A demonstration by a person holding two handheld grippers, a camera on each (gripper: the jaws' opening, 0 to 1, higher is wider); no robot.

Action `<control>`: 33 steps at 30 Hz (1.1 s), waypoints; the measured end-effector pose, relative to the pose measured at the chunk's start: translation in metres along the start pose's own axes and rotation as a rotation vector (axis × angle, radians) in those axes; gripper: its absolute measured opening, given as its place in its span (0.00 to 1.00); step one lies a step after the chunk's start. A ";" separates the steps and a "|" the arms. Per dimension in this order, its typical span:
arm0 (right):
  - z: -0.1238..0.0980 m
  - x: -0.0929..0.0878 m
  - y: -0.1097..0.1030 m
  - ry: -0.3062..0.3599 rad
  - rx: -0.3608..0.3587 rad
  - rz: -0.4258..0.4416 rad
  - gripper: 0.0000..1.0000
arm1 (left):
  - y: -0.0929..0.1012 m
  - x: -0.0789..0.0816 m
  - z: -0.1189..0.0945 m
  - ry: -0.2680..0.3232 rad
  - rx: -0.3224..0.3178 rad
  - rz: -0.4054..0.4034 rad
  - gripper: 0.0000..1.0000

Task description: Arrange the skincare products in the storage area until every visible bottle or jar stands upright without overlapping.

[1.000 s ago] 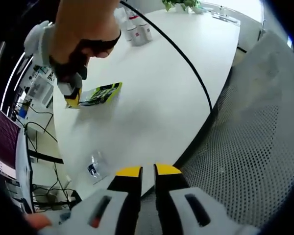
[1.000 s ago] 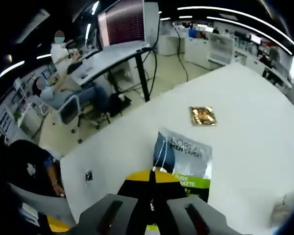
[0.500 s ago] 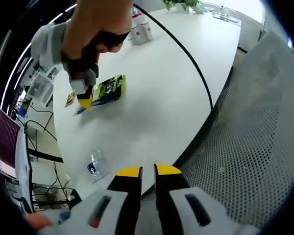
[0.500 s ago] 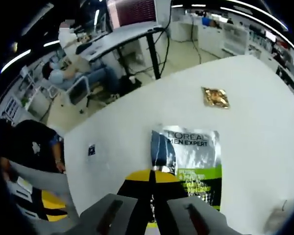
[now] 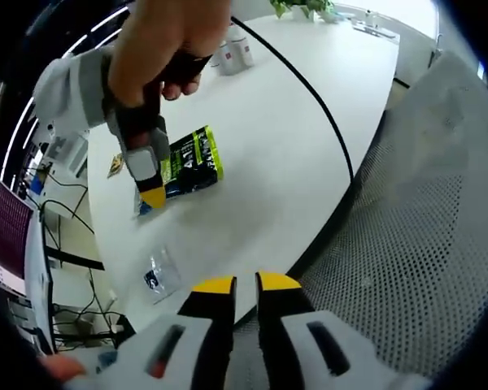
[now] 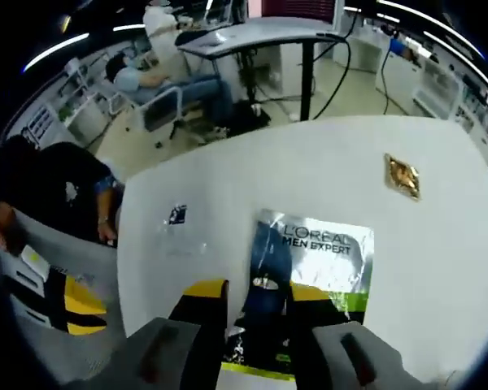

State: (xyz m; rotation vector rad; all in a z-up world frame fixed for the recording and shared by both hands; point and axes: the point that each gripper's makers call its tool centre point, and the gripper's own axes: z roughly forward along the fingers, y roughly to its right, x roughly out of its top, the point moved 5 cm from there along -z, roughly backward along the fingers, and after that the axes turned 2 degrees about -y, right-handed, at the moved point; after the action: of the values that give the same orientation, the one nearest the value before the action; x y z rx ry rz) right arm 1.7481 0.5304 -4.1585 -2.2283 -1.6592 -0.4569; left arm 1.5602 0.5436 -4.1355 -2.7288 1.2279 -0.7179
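A silver, blue and green L'Oreal Men Expert sachet lies flat on the white table. My right gripper stands open over its near edge, one jaw on each side, gripping nothing. In the left gripper view the same sachet lies mid-table, with the right gripper, held by a hand, pointing down at its end. Several white bottles with red labels stand upright at the far end of the table. My left gripper sits shut and empty at the table's near edge.
A small gold sachet and a small clear packet lie on the table. A black cable runs across the table. A grey mesh chair is at the right. People sit at desks beyond the table.
The right gripper carried the sachet towards the near side of the table, then opened and let it go. The left gripper has not moved.
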 end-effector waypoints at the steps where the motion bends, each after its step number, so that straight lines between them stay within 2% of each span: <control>1: 0.000 -0.003 0.002 -0.009 -0.009 0.002 0.57 | 0.000 0.000 0.000 -0.001 0.000 0.000 0.04; 2: 0.000 -0.005 0.004 -0.018 -0.018 0.005 0.72 | 0.000 0.000 0.000 -0.003 -0.001 0.000 0.04; 5: 0.002 -0.017 0.012 -0.061 -0.040 0.016 1.00 | 0.001 -0.001 0.001 -0.008 -0.004 0.000 0.04; 9: 0.006 -0.029 0.015 -0.116 -0.031 0.048 0.99 | 0.001 -0.002 0.001 -0.014 -0.004 -0.002 0.04; 15: 0.009 -0.025 0.014 -0.128 -0.047 0.080 0.99 | 0.000 -0.003 0.002 -0.021 -0.003 -0.008 0.03; 18: 0.010 -0.027 0.013 -0.191 -0.080 0.032 0.97 | 0.000 -0.003 0.002 -0.022 -0.002 -0.009 0.03; 21: 0.009 -0.024 0.009 -0.183 -0.084 0.029 0.86 | 0.000 -0.003 0.002 -0.023 -0.001 -0.011 0.03; 22: 0.008 -0.023 0.008 -0.176 -0.086 0.029 0.77 | 0.000 -0.003 0.001 -0.022 0.000 -0.012 0.03; 23: 0.007 -0.023 0.007 -0.170 -0.088 0.030 0.74 | 0.000 -0.003 0.001 -0.021 0.001 -0.013 0.03; 25: 0.006 -0.023 0.006 -0.159 -0.090 0.027 0.72 | -0.001 -0.003 0.001 -0.017 0.004 -0.015 0.03; 28: 0.005 -0.024 0.006 -0.140 -0.089 0.019 0.63 | -0.002 -0.002 0.001 -0.011 0.007 -0.018 0.04; 33: 0.008 -0.025 0.010 -0.109 -0.093 0.015 0.60 | -0.002 -0.003 0.001 -0.012 0.010 -0.019 0.04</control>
State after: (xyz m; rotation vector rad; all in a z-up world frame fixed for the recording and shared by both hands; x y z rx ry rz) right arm 1.7513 0.5097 -4.1773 -2.3699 -1.7063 -0.4234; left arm 1.5604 0.5468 -4.1367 -2.7366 1.1941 -0.7069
